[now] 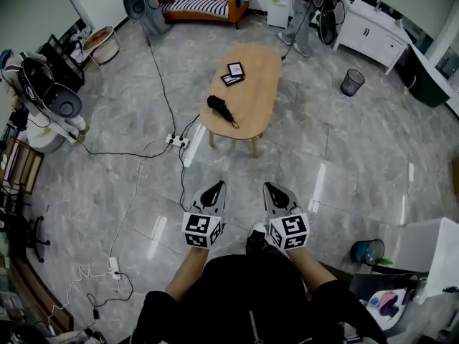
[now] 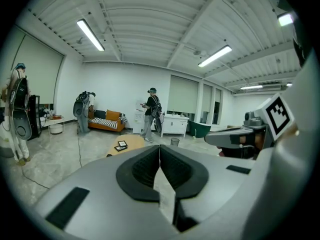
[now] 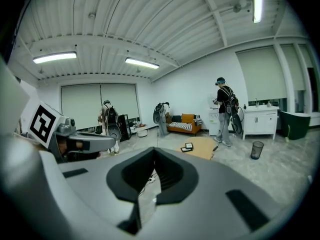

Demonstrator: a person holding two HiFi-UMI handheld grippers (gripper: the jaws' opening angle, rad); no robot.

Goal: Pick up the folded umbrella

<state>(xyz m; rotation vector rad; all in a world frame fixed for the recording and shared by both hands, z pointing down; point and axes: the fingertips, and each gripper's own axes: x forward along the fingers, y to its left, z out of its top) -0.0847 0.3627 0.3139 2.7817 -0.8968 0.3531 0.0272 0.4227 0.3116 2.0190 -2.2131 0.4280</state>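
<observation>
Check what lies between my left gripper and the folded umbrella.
Head view: bare floor, then the near edge of the table before the umbrella; a power strip lies just left.

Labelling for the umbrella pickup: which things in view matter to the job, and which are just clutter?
Job:
- folded umbrella, lying on the table
- left gripper and right gripper, both shut and empty, well short of the table

Lying about:
- two picture frames on the table
- power strip on the floor
- waste bin
- sofa
</observation>
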